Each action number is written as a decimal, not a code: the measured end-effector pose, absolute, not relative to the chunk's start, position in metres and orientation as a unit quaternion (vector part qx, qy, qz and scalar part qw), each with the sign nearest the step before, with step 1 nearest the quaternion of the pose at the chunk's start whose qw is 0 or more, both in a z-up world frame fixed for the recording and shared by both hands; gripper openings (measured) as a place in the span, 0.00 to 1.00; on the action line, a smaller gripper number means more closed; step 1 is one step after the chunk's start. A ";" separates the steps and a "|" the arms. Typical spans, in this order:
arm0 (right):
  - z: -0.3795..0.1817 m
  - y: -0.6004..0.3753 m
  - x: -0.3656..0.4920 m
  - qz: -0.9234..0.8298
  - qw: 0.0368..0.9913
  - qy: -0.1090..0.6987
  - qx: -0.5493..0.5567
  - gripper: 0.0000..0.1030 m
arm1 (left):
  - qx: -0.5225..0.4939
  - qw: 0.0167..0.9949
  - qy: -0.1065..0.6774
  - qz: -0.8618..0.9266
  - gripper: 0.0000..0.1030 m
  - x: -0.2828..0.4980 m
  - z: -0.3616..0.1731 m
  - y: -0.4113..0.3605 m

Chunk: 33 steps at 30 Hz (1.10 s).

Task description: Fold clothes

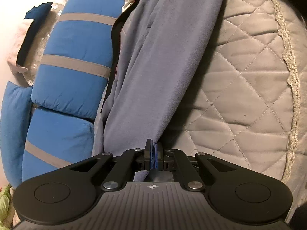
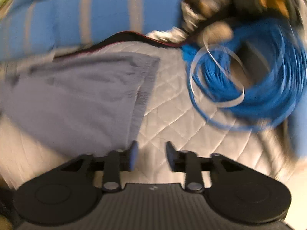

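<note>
A grey-lilac fleece garment (image 1: 153,61) stretches away from my left gripper (image 1: 153,153) across the quilted mattress (image 1: 239,72). The left gripper is shut on a corner of that cloth, which pokes out below its blue pads. In the blurred right wrist view the same garment (image 2: 76,95) lies flat at left, its ribbed hem (image 2: 144,88) toward the middle. My right gripper (image 2: 151,155) stands open over bare mattress (image 2: 172,115), just right of the garment's near corner, with nothing between its fingers.
A blue cushion with grey stripes (image 1: 76,61) lies along the garment's left side. A coil of blue cable with a clear strap (image 2: 249,80) sits on the mattress at right. More clutter is heaped at the far end (image 2: 211,5). The mattress's braided edge (image 1: 289,76) runs down the right.
</note>
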State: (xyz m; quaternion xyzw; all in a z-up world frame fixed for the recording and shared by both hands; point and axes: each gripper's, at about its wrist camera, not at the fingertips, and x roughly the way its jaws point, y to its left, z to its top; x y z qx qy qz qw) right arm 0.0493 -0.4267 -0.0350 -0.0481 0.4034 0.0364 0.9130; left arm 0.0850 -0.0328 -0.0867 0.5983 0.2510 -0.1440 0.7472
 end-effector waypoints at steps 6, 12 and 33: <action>-0.062 -0.372 0.011 0.090 0.875 0.327 -0.346 0.65 | 0.591 0.753 0.252 -0.143 0.02 0.086 -0.083 -0.033; -0.112 -0.335 -0.006 0.137 0.764 0.252 -0.578 0.64 | 0.573 0.761 0.266 -0.147 0.02 0.092 -0.080 -0.032; -0.171 -0.324 -0.001 0.154 0.665 0.135 -0.718 0.52 | 0.561 0.759 0.284 -0.169 0.03 0.095 -0.082 -0.024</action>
